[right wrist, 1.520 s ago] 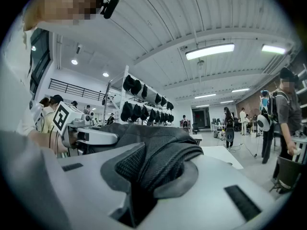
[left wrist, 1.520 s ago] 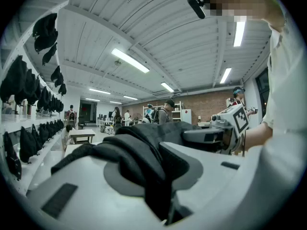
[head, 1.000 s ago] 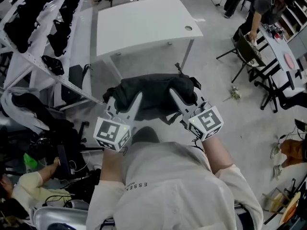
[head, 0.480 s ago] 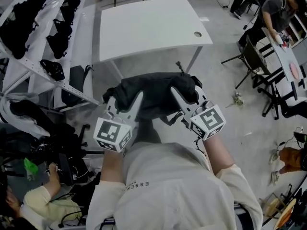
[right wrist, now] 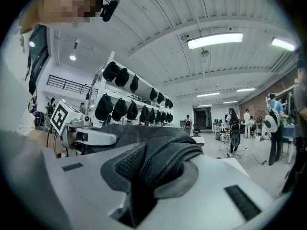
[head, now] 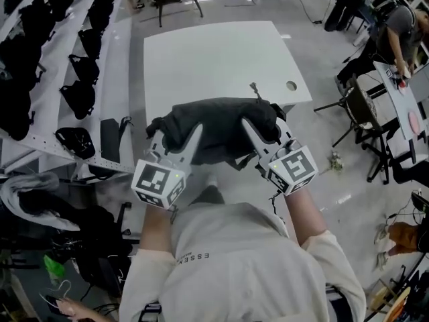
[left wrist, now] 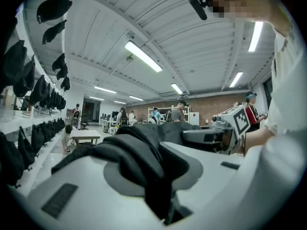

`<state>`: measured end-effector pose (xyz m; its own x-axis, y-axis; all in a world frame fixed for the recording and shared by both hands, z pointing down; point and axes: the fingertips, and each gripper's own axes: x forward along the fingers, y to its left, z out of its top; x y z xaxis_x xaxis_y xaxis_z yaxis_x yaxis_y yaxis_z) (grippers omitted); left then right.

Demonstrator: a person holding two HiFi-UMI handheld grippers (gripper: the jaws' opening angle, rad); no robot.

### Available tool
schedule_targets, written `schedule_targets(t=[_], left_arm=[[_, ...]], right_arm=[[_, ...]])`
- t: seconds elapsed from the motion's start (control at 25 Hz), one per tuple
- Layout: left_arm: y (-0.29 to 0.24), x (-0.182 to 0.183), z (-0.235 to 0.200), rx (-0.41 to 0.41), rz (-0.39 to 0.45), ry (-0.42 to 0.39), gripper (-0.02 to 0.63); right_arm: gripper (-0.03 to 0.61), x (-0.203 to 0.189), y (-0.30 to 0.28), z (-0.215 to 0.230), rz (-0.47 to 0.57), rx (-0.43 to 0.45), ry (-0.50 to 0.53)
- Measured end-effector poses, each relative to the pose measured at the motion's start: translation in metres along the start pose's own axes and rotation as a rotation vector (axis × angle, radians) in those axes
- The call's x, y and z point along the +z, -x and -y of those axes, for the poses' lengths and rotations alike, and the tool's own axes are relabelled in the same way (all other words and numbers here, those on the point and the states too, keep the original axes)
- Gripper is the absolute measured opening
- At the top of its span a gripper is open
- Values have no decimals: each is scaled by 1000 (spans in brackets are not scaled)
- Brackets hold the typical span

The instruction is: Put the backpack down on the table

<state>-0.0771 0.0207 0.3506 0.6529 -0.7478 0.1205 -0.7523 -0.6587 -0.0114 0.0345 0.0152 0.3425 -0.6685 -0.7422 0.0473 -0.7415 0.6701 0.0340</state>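
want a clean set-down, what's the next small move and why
Probably carry the backpack a little forward over the table before lowering. The left gripper and right gripper are both shut on it, and the head view shows it only over the table's near edge.

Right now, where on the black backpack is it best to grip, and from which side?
Grip the backpack's thick folds along the near edge, one toward each end, coming from the person's side, as the left hand-held gripper and right hand-held gripper do. It is limp, so two spread grips should keep it level.
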Motion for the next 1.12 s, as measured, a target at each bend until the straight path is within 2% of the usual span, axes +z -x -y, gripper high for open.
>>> schedule_targets(t=[0.24, 0.44, 0.76, 1.12], left_arm=[[-41, 25, -79, 2, 14, -24, 91], [-70, 34, -124, 0, 11, -35, 91], [-126, 49, -166, 25, 2, -23, 92], [-204, 57, -217, 99, 16, -26, 92]], right_arm=[[81, 23, -82, 36, 24, 5, 11], [83, 30, -131, 60, 28, 0, 13], [84, 40, -181, 113, 30, 33, 34], [84, 39, -248, 191, 38, 99, 51]])
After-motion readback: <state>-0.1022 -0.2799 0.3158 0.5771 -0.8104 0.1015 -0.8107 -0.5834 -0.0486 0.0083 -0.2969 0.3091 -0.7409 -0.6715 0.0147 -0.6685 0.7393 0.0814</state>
